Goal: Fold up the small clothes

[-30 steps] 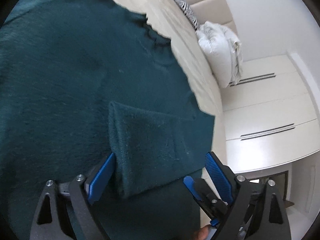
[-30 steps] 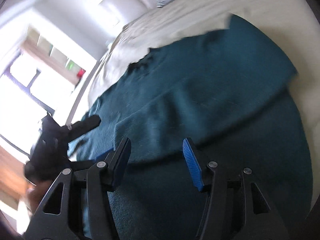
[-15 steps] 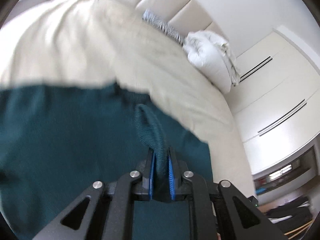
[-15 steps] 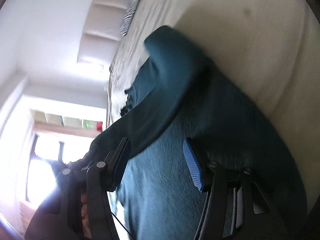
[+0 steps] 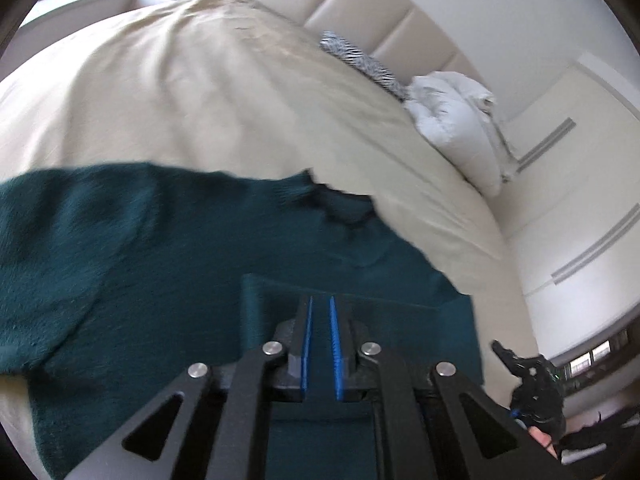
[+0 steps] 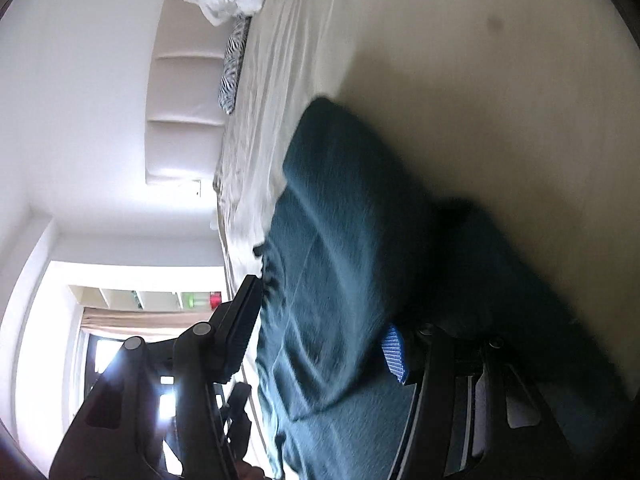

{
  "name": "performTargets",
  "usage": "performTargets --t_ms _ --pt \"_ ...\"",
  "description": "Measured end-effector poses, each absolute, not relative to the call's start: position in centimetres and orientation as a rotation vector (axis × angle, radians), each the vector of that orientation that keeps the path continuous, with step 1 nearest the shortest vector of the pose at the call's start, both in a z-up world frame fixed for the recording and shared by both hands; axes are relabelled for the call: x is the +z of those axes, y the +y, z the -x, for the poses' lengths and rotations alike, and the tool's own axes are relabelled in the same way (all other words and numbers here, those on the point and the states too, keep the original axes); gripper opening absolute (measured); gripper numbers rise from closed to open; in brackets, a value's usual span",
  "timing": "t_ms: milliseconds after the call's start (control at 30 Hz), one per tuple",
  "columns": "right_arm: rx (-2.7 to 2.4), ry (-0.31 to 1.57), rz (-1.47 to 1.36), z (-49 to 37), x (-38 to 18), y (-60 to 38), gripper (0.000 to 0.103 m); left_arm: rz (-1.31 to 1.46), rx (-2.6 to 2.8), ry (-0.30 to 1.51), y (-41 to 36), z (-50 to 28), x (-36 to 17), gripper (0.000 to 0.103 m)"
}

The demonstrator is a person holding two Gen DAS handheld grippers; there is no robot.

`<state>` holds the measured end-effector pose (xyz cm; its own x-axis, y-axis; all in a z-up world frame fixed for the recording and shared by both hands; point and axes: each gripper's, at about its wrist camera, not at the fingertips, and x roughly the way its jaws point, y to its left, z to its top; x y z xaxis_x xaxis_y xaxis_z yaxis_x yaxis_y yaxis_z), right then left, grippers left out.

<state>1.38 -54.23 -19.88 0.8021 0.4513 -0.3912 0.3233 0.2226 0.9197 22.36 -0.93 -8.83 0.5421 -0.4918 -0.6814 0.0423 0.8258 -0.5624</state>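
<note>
A dark green knitted sweater (image 5: 160, 264) lies spread on a beige bed (image 5: 200, 100). My left gripper (image 5: 319, 312) is shut on a fold of the sweater, near its right edge, with green cloth between the blue pads. In the right wrist view the sweater (image 6: 344, 240) shows tilted sideways and blurred. My right gripper (image 6: 320, 320) is open, its jaws wide apart over the sweater, with cloth lying between them but not pinched.
A zebra-striped pillow (image 5: 360, 60) and a bunched white duvet (image 5: 460, 120) lie at the padded headboard (image 5: 380, 12). White wardrobe doors (image 5: 580, 200) stand right of the bed. A bright window (image 6: 100, 360) shows in the right wrist view.
My left gripper closed on a fold of the sweater and has carried it lower over the sweater body. My right gripper stayed open and rolled sideways.
</note>
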Motion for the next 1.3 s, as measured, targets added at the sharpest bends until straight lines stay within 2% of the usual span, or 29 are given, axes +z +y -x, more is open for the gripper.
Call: performTargets --t_ms 67,133,200,233,300,367,467,700,900,967,1000,1067,1300 --pt "0.106 0.678 -1.393 -1.4 -20.4 -54.7 0.053 0.534 -0.295 0.988 -0.5 -22.4 -10.1 0.051" --pt "0.13 0.661 -1.404 -1.1 -20.8 -54.9 0.053 0.521 -0.289 1.008 -0.4 -22.4 -11.0 0.057" --pt "0.146 0.65 -1.387 -0.9 -20.7 -54.8 0.053 0.504 -0.312 1.047 -1.1 -22.4 -11.9 0.057" --pt "0.148 0.647 -1.381 -0.8 -20.6 -54.7 0.053 0.493 -0.321 1.059 -1.5 -22.4 -12.1 0.055" --pt "0.157 0.636 -1.382 -0.6 -20.4 -54.6 0.053 0.451 -0.314 1.063 -2.3 -22.4 -12.2 0.042" --pt "0.172 0.616 -1.406 -0.3 -20.6 -54.8 0.053 0.425 -0.305 1.08 -2.8 -22.7 -12.4 0.022" --pt "0.19 0.577 -1.452 -0.1 -20.8 -55.1 0.053 0.375 -0.299 1.077 -3.2 -22.9 -12.5 0.013" --pt "0.212 0.554 -1.51 0.3 -20.7 -54.8 0.059 0.426 -0.309 0.956 -1.2 -23.2 -9.8 0.009" --pt "0.151 0.536 -1.471 -1.2 -19.5 -54.9 0.059 0.41 -0.277 0.98 -1.0 -23.4 -11.5 0.009" --pt "0.063 0.507 -1.464 -0.4 -20.0 -56.2 0.053 0.434 -0.258 0.987 -0.5 -23.5 -12.5 0.009" --pt "0.073 0.496 -1.502 0.1 -20.8 -56.6 0.045 0.442 -0.253 0.987 -0.2 -23.4 -12.9 0.009" --pt "0.108 0.476 -1.555 0.9 -21.7 -57.2 0.041 0.45 -0.249 0.972 0.1 -23.1 -13.1 0.009" --pt "0.106 0.482 -1.462 2.7 -20.9 -57.0 0.042 0.486 -0.248 0.916 1.2 -22.1 -12.6 0.007"
